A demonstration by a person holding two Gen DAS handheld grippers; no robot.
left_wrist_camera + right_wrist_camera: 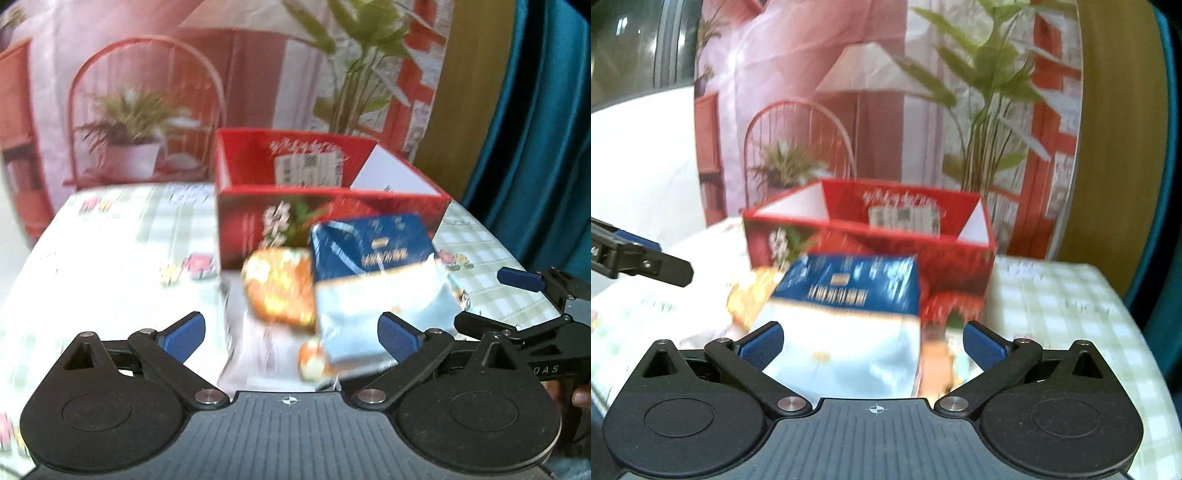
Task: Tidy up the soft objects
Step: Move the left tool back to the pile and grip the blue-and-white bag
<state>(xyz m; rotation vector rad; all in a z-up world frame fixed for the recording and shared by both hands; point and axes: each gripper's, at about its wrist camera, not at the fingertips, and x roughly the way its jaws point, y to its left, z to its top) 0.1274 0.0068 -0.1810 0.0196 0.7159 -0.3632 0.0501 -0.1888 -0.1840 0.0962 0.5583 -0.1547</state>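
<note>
A blue and white soft pack [373,280] lies on the table in front of an open red box [325,184]. An orange soft packet [279,286] lies to its left. My left gripper [291,338] is open, its jaws wide apart just short of both packs. My right gripper [873,345] is open, with the blue and white pack [846,317] right in front of its jaws and the orange packet [753,295] to the left. The red box [871,236] stands behind. Both views are blurred.
The table [110,236] has a green checked cloth with flowers. The right gripper shows in the left wrist view [535,295], the left gripper in the right wrist view [646,258]. A printed backdrop and a teal curtain [535,129] stand behind.
</note>
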